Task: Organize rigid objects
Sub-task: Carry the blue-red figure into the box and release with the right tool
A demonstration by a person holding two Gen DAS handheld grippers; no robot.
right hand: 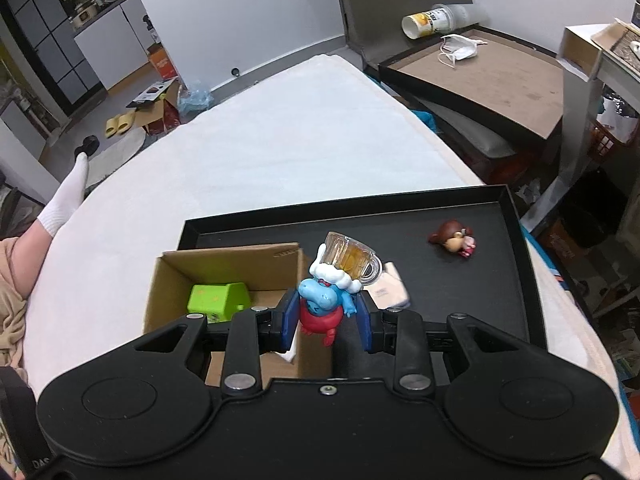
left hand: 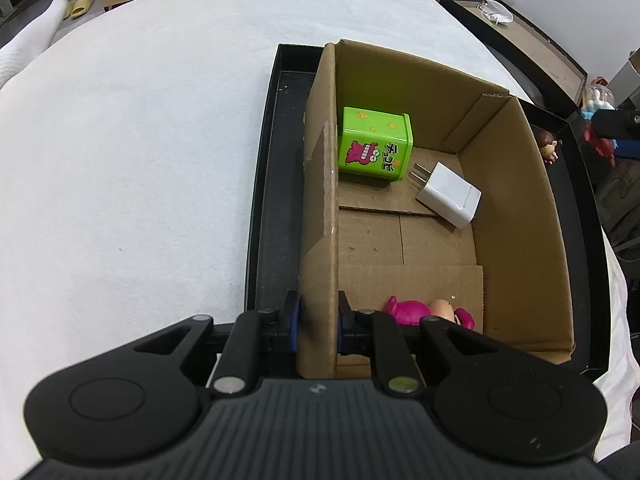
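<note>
the right gripper (right hand: 327, 322) is clamped on a toy (right hand: 324, 304) — a blue hippo-like figure with a red lower body, white foam on its head and a clear beer mug of amber liquid on top. it sits upright between the blue pads (right hand: 289, 320), held above the near right corner of the box (right hand: 224, 256).

the left gripper (left hand: 319, 320) pinches the box's left wall (left hand: 320, 200), one finger outside over the tray (left hand: 272, 184), one inside. the box is plain brown cardboard, open-topped, standing in the black tray on a white cloth (left hand: 140, 140).

ahead of the left gripper, inside the box, a lime-green cube (left hand: 374, 144) leans against the held wall; it carries orange stars, a pink toothy creature and black japanese characters i can't read with certainty. just right of it lies a white charger (left hand: 448, 194), prongs toward the cube. close by the inner finger, a pink figure (left hand: 428, 312) lies on the box floor, partly hidden.

beyond the right gripper, on bare tray, a brown-haired doll (right hand: 454, 238) lies on its side, and a small pale packet (right hand: 390, 290) sits just behind the mug — its print too small to read.
</note>
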